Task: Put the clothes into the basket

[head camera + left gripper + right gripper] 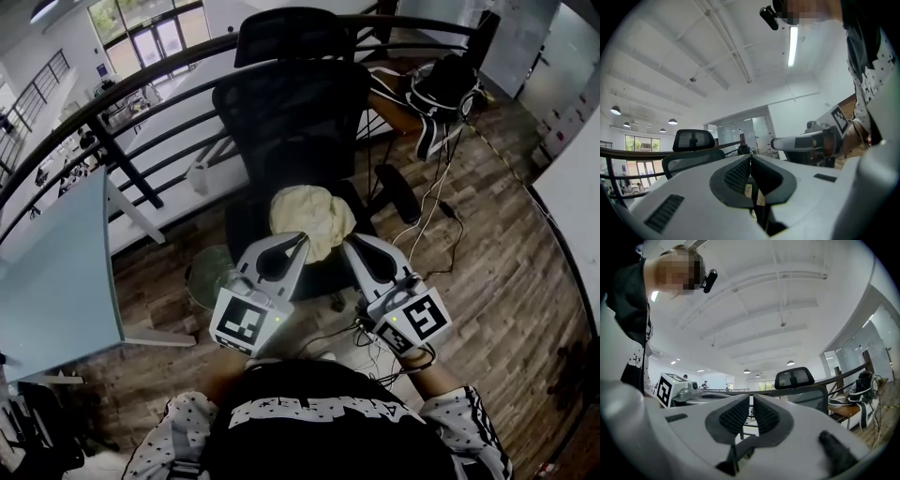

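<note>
At the far left stood a pale glass-topped table [56, 262], with a dark curved railing [122, 150] running behind it. On the wooden floor just left of the chair sat what looked like a round, pale green basket [208, 277], its near side hidden behind the left gripper [300, 238]. That gripper's tongs were pressed together with nothing between them, which its own view showed plainly, the dark ribbed pads [738, 176] meeting at the tip. In the head view the tip lay at the lower left edge of the clothes [314, 217], a crumpled cream-yellow bundle on the seat of the black mesh office chair [291, 112]; whether it touched the cloth could not be told. The clothes were on the chair, outside the basket, between the two gripper tips and a little beyond them. The right gripper [350, 243] pointed at the bundle's lower right edge, its tongs likewise closed on nothing, with only a thin slit between the pads [733, 418] in its own view. Each gripper was visible in the other's view, held side by side and near each other. Right of the chair, cables [441, 220] trailed across the floor, and a black backpack [448, 84] rested on a wooden bench at the upper right.
</note>
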### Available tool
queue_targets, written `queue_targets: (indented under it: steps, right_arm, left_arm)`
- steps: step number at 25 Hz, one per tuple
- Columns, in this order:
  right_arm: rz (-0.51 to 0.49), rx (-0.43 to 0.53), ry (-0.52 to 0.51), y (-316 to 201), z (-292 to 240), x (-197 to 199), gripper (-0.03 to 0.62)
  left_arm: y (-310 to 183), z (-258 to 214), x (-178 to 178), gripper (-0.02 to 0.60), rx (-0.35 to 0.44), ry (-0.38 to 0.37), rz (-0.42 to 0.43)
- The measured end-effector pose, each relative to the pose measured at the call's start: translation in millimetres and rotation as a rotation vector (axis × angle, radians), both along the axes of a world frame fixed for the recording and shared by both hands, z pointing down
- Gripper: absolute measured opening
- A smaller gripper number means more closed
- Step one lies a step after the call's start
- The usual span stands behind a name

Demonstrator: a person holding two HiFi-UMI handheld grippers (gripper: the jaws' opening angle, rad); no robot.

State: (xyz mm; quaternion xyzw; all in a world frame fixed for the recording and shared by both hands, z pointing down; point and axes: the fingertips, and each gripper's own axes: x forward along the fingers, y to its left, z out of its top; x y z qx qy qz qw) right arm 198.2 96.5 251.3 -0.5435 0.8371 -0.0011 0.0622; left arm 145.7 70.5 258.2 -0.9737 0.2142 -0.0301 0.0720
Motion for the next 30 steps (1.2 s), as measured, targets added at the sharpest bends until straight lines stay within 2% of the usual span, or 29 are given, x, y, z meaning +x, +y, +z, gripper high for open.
queue_targets:
  steps: [17,25,30]
  right_arm:
    - [-0.061,0.007,-0.018,6.7,7.2,32.0,0.035]
    - [-0.054,-0.005,-0.010,4.9,10.8,32.6,0.035]
    - [-0.038,-0.018,0.002,0.8,15.7,31.6,0.035]
  left_arm:
    - [6.2,4.0,27.4,0.015,0.011,-0.027,-0.066]
    - [12.8,6.3,24.5,0.015,0.022,-0.056,-0.042]
    - [1.7,11.7,24.7,0.015,0.009,-0.044,-0.021]
